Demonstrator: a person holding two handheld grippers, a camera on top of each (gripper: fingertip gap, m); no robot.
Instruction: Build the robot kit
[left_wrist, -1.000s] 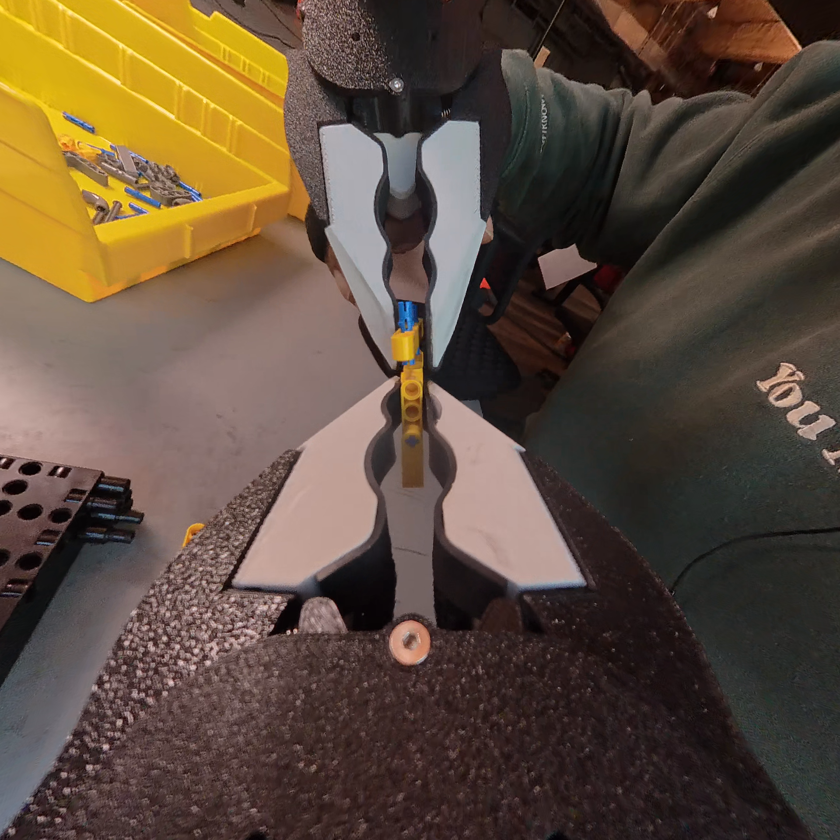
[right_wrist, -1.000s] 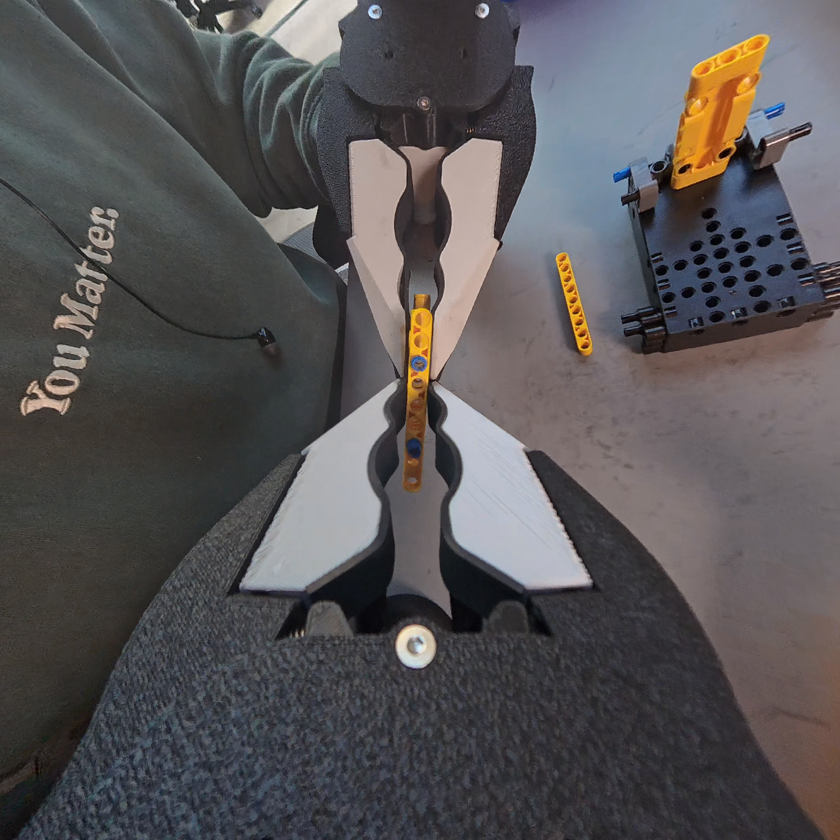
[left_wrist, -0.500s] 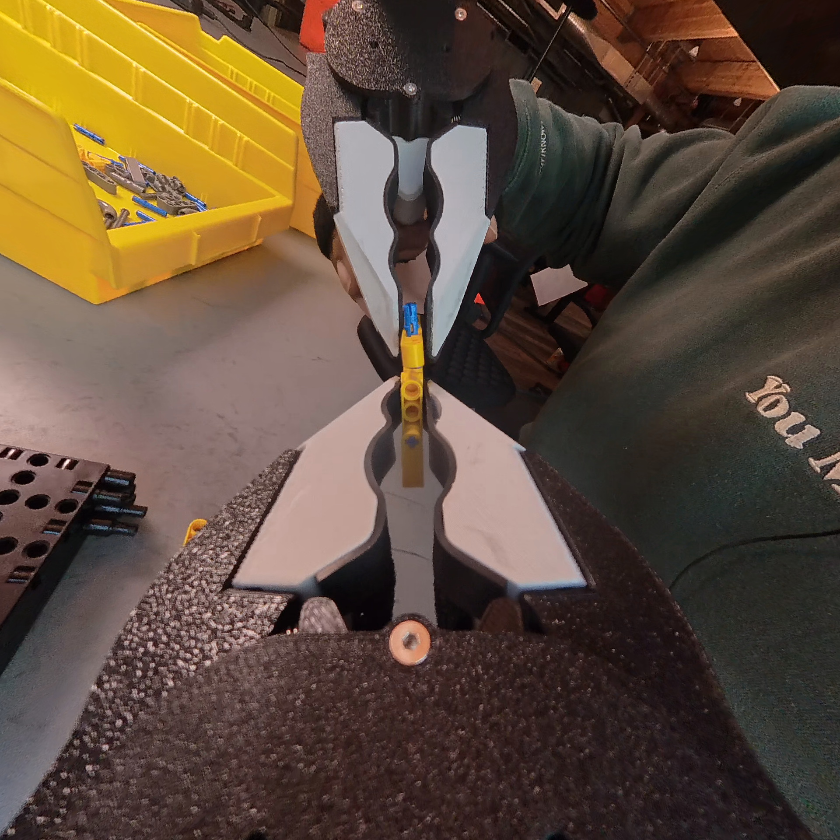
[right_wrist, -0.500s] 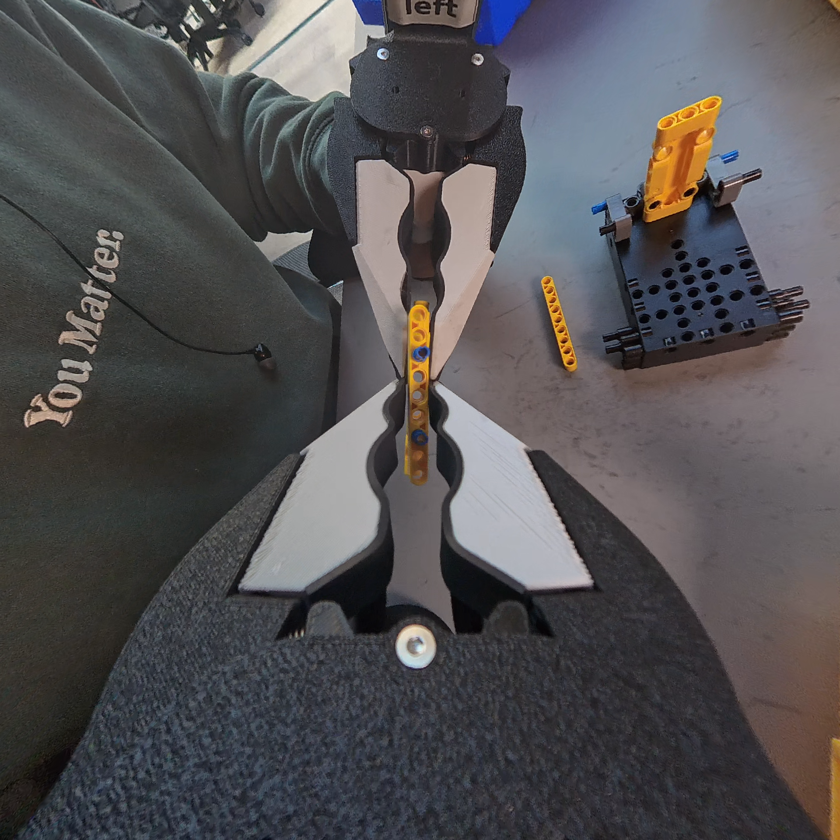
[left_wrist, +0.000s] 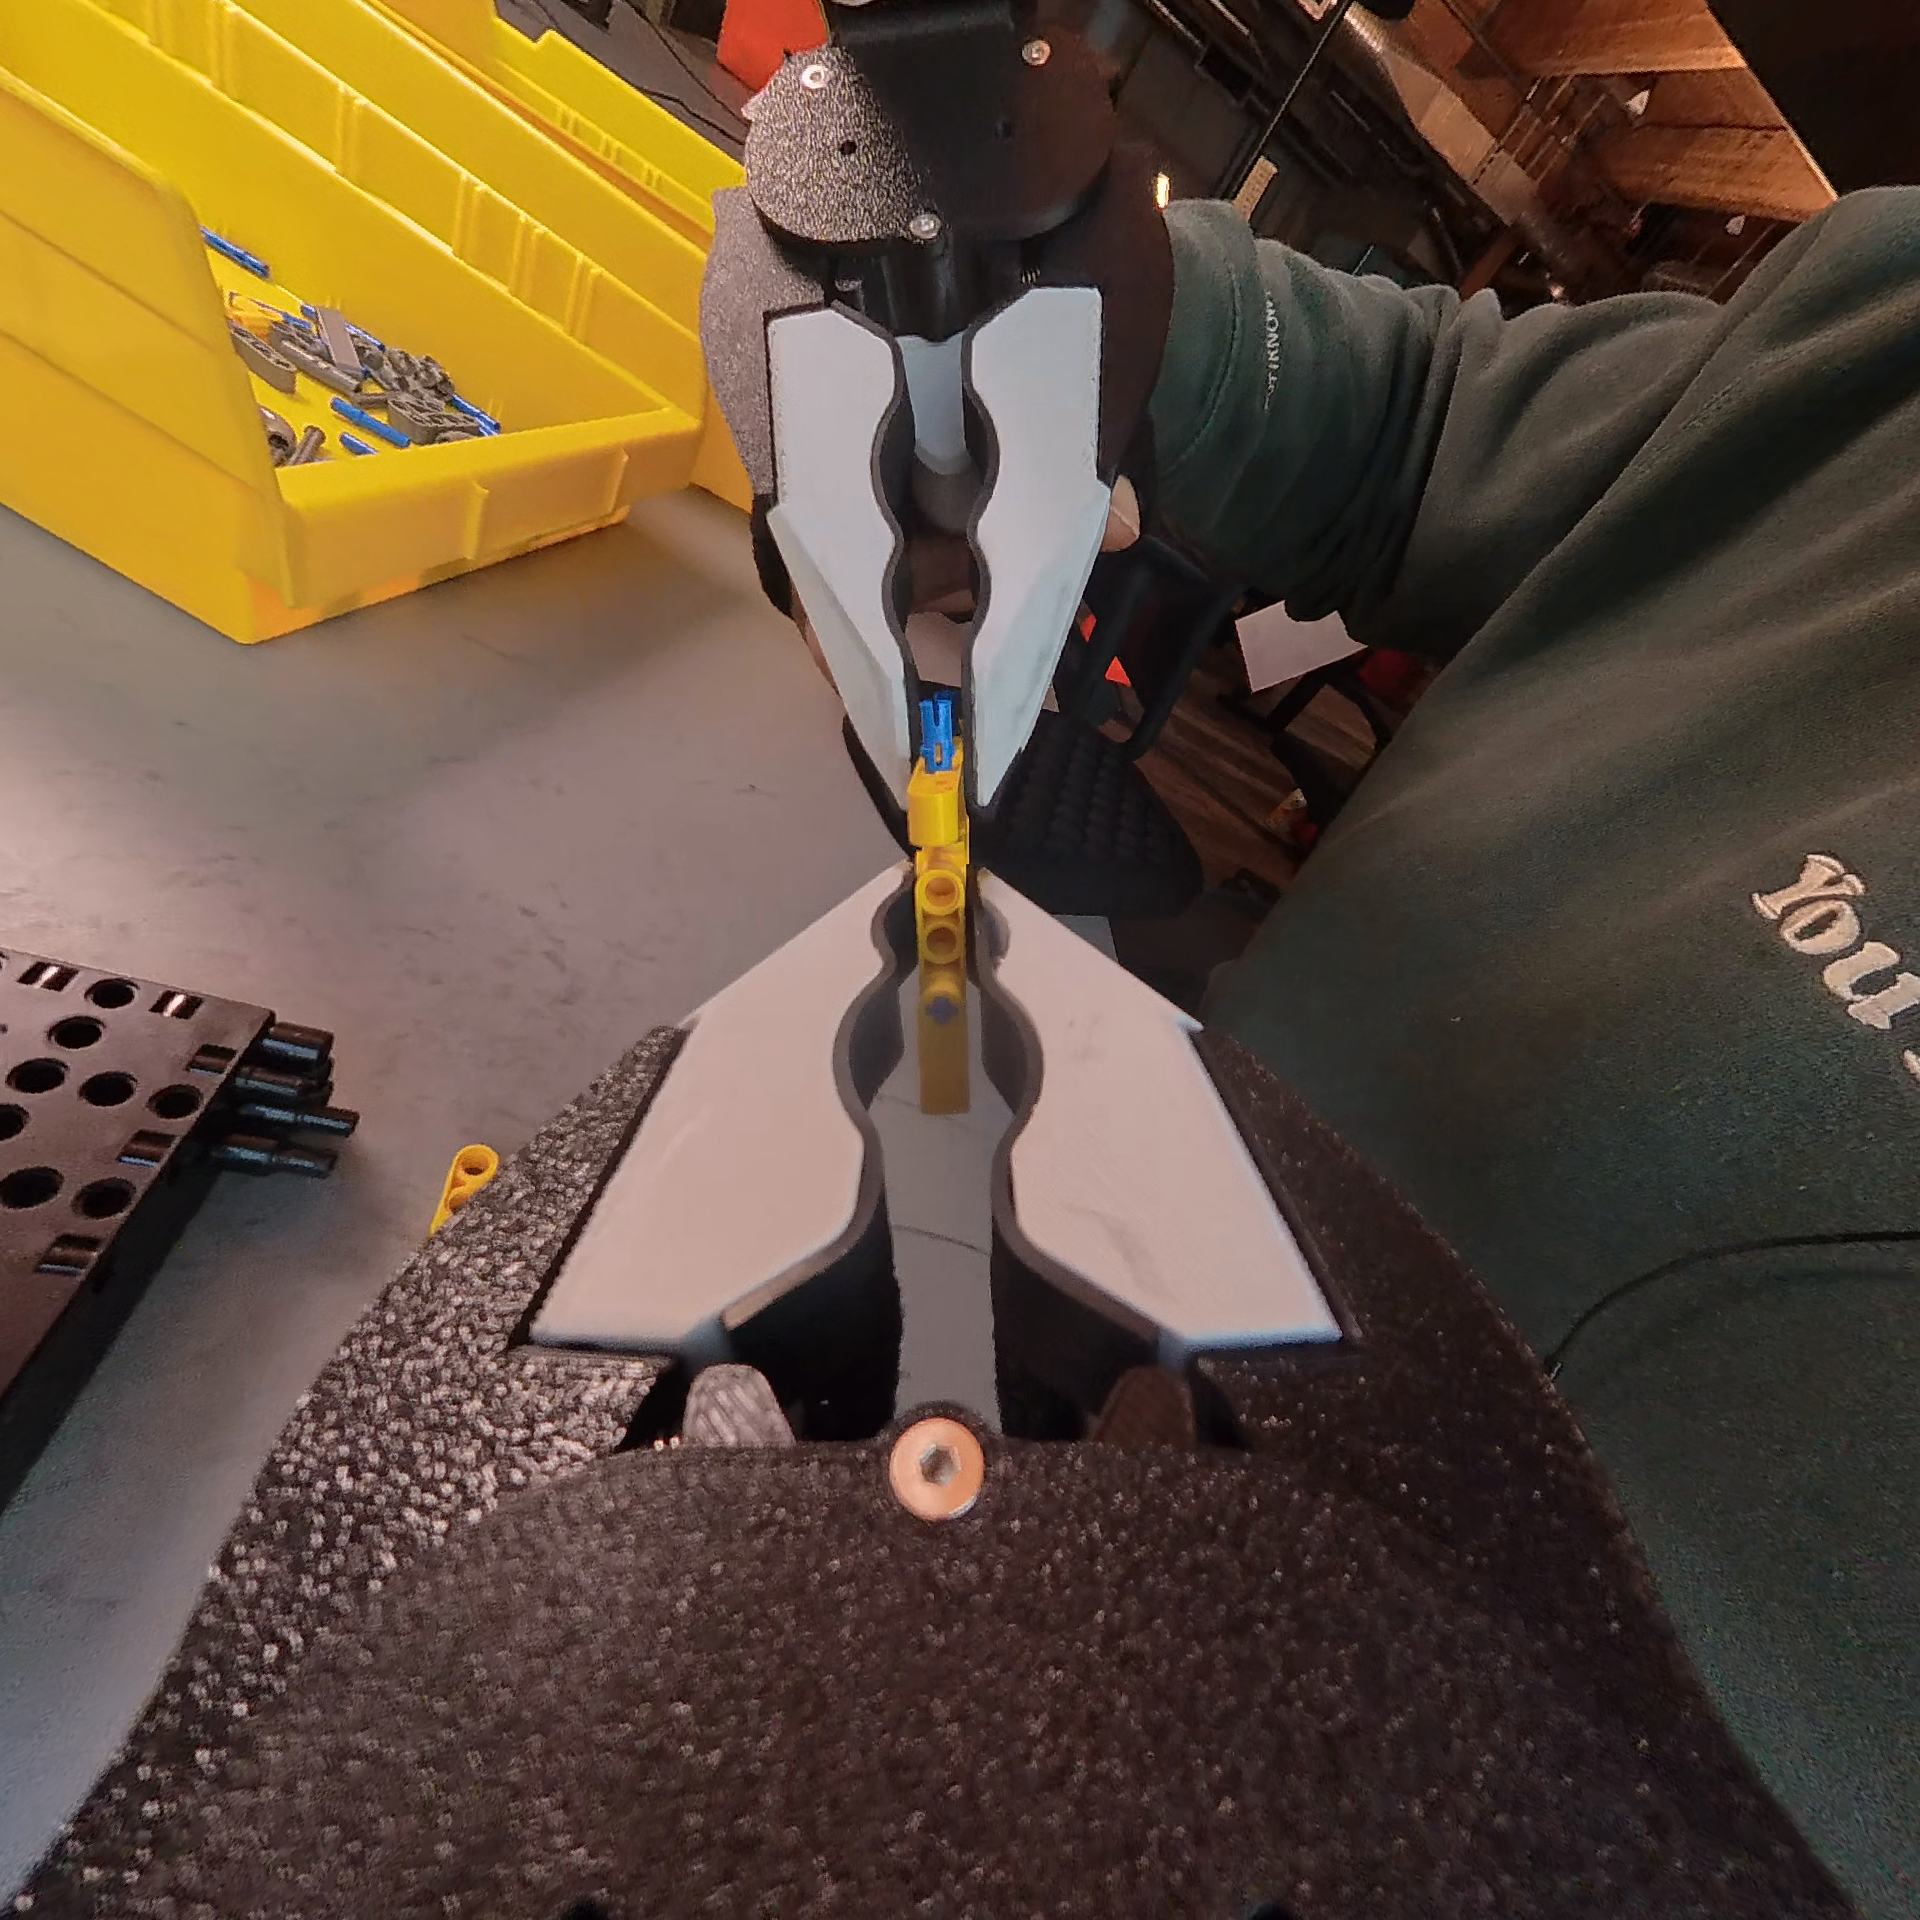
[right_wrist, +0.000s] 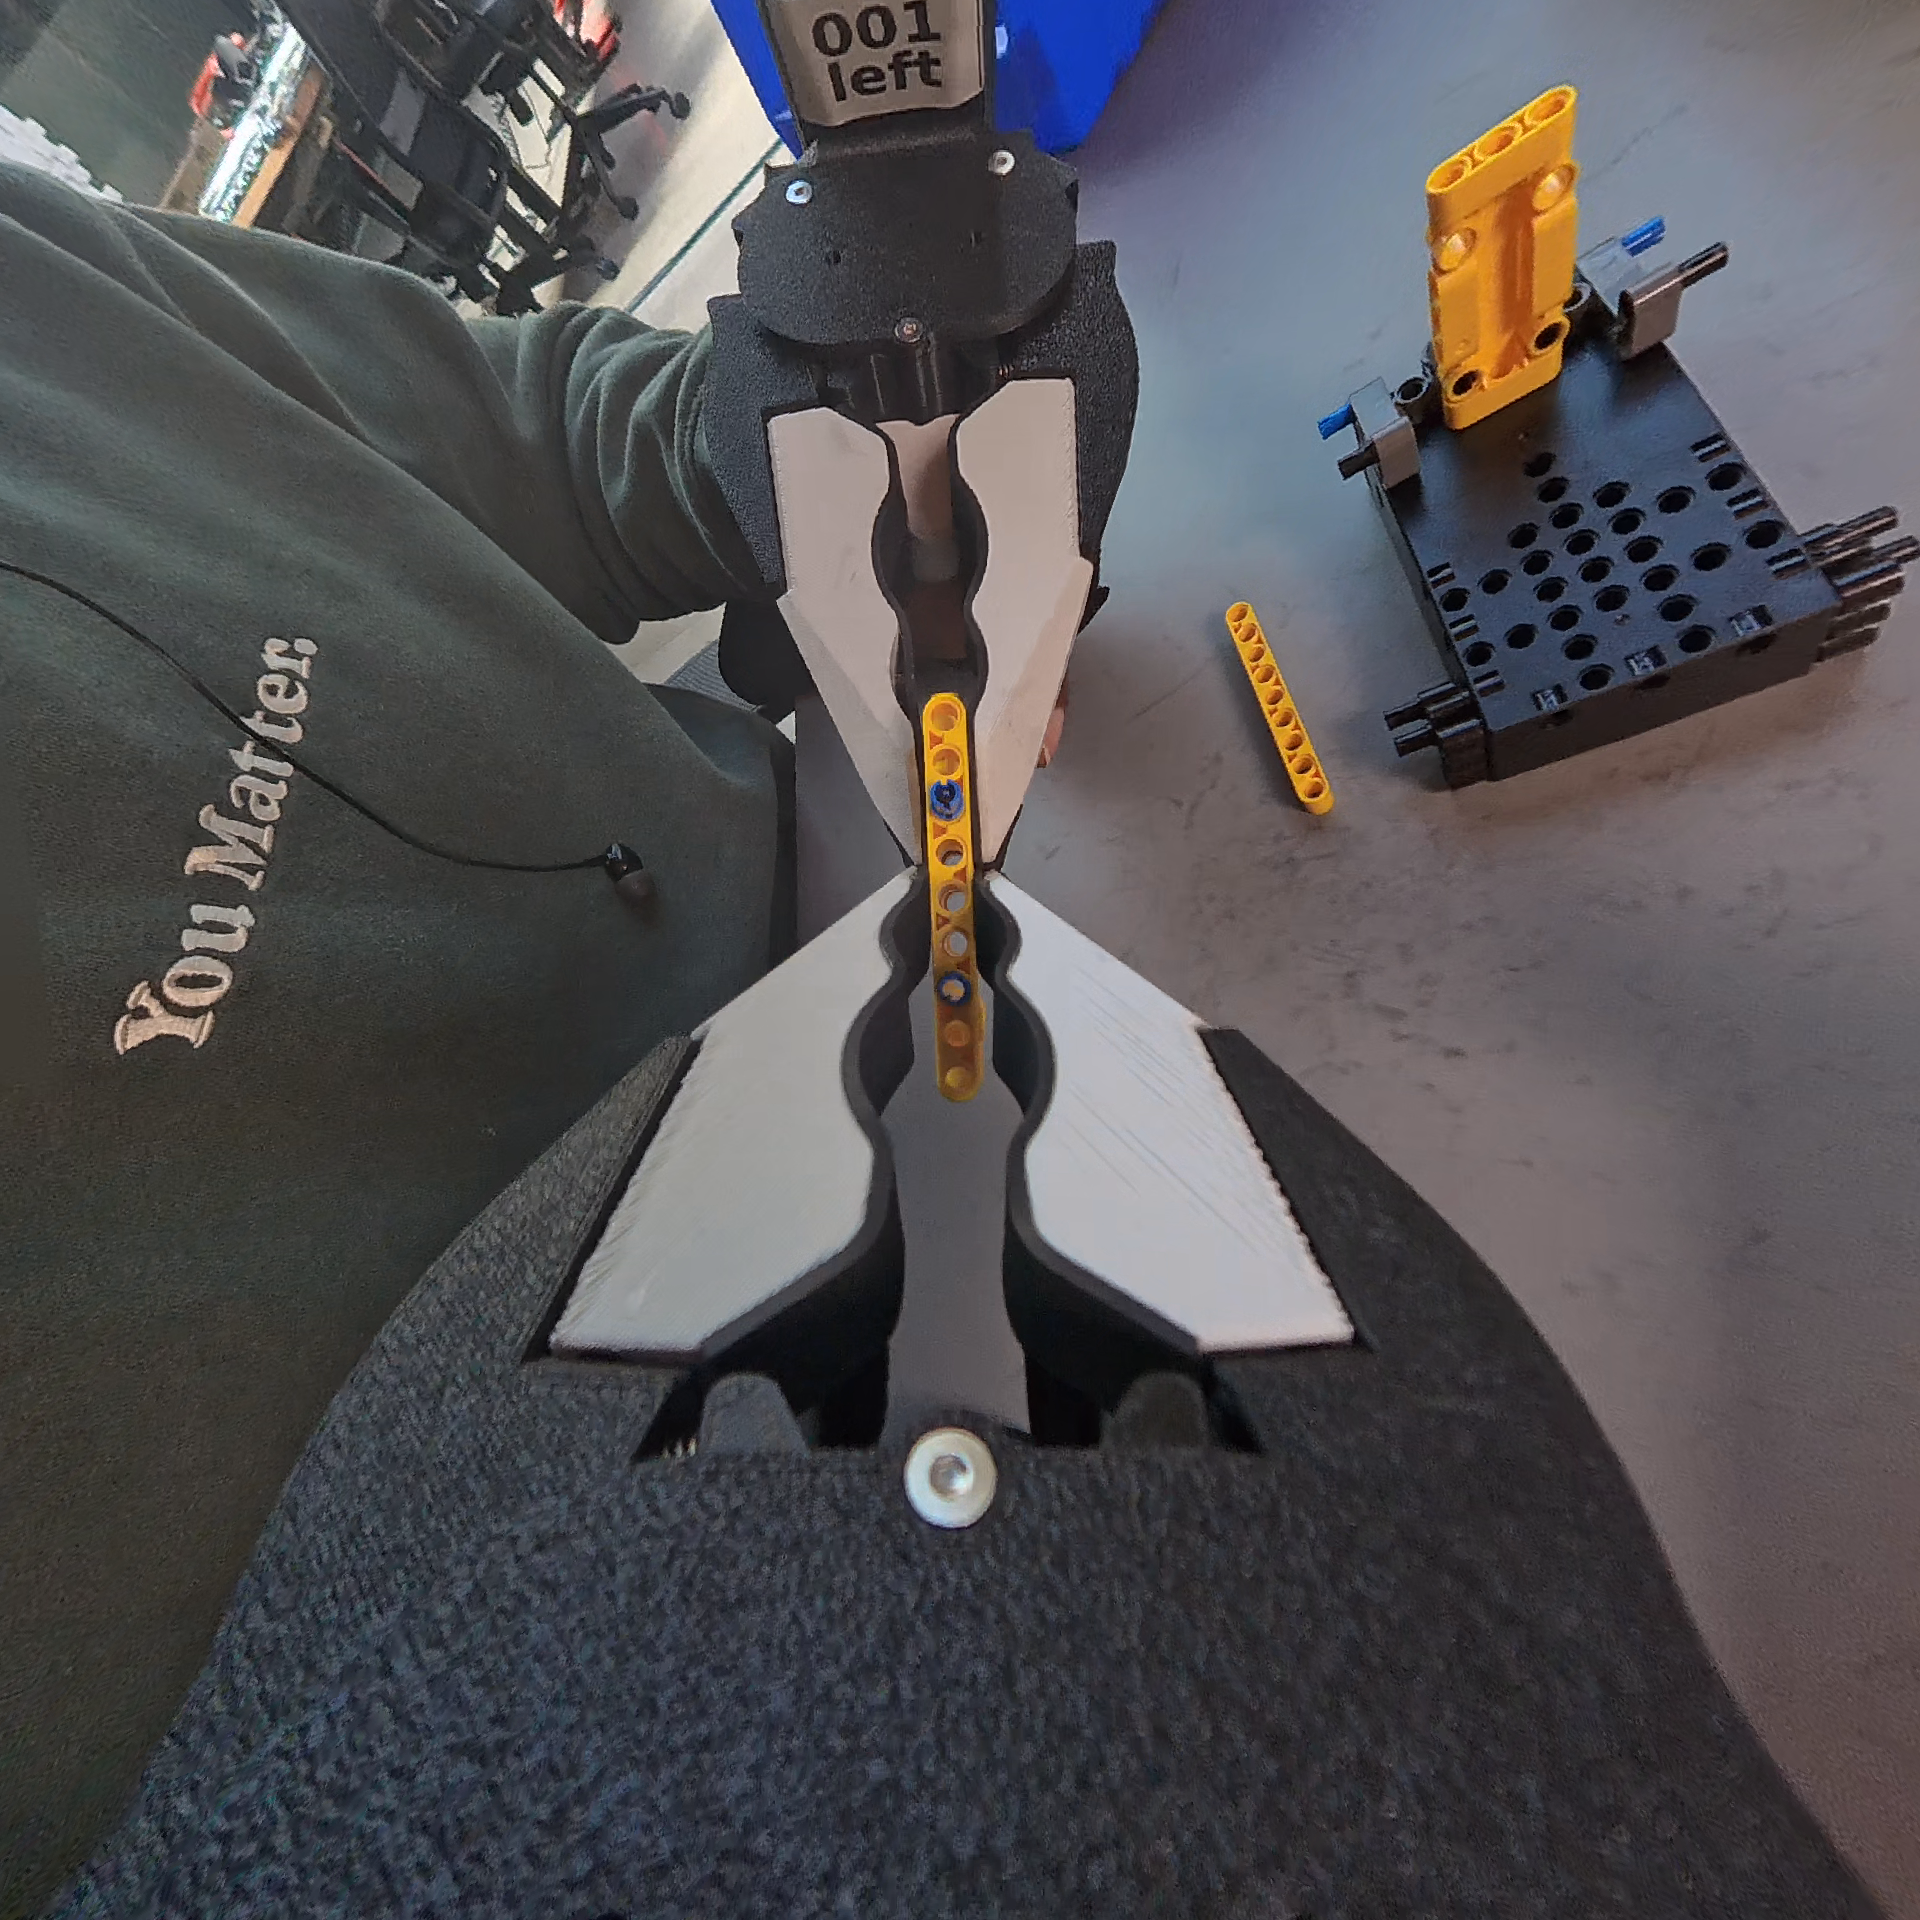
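Held tip to tip above the grey table (right_wrist: 1558, 1039): two grippers, both clamped on one yellow beam (right_wrist: 954, 904).

Left of the beam in the left wrist view: yellow bins (left_wrist: 416, 416) at the far side of the table, the nearest holding grey and blue small parts (left_wrist: 364, 384); nearer, a black perforated plate (left_wrist: 94, 1122) with black pins sticking from its edge, and just beside it the end of a loose yellow beam (left_wrist: 462, 1179) peeking past the gripper body.

At the middle: left gripper (left_wrist: 943, 883), fingers narrow, pinching the yellow beam near its tips, the beam's near end lying back between the fingers. Blue pin (left_wrist: 938, 727) standing out of the beam's far end, between the tips of the right gripper (left_wrist: 940, 800), which meets it from the opposite side.

Right of the beam there: dark green sweatshirt (left_wrist: 1558, 831) and sleeve of the person.

In the right wrist view, sweatshirt left of the beam; right gripper at the middle, fingers narrow on the beam, two blue pin ends seated in its holes; left gripper opposite, closed on the far half. Right of the beam: the loose yellow beam lying flat on the table, then the black plate with a yellow panel (right_wrist: 1496, 260) upright at its far edge, flanked by grey connectors (right_wrist: 1652, 301).
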